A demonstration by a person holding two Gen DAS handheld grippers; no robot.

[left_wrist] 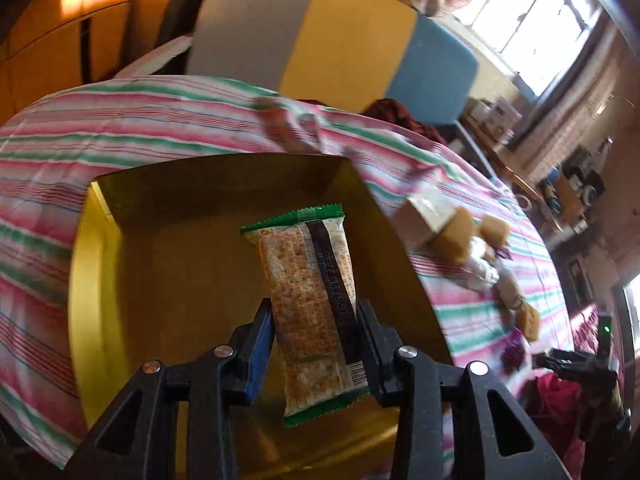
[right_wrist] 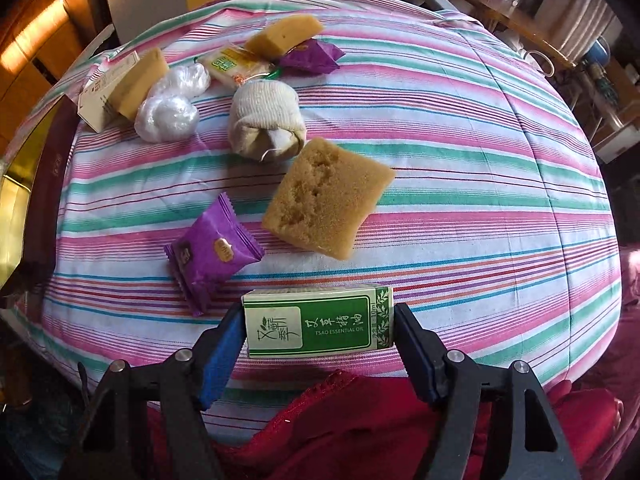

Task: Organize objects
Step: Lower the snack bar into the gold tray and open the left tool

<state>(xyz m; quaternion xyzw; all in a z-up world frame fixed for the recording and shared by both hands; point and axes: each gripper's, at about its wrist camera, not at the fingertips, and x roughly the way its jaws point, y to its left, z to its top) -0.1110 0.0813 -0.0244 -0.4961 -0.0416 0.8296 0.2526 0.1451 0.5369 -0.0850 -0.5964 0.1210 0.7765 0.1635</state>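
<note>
My left gripper (left_wrist: 314, 320) is shut on a green-edged cracker packet (left_wrist: 308, 300) and holds it over the open yellow cardboard box (left_wrist: 96, 280) on the striped cloth. My right gripper (right_wrist: 319, 332) is shut on a green and white essential oil box (right_wrist: 318, 322), held crosswise just above the cloth. On the cloth ahead lie a tan sponge (right_wrist: 328, 198), a purple snack packet (right_wrist: 212, 254), a rolled sock (right_wrist: 266, 120), two white plastic wads (right_wrist: 168, 114), another sponge (right_wrist: 138, 80) on a small carton (right_wrist: 96, 96), a yellow-green packet (right_wrist: 236, 65), a third sponge (right_wrist: 284, 34) and a second purple packet (right_wrist: 310, 56).
The striped cloth (right_wrist: 460, 160) covers a rounded surface. Red fabric (right_wrist: 352, 420) lies under my right gripper. A grey, yellow and blue panel (left_wrist: 340, 32) stands behind the box. Cluttered shelves (right_wrist: 592, 60) are at the far right. The box edge shows in the right wrist view (right_wrist: 12, 208).
</note>
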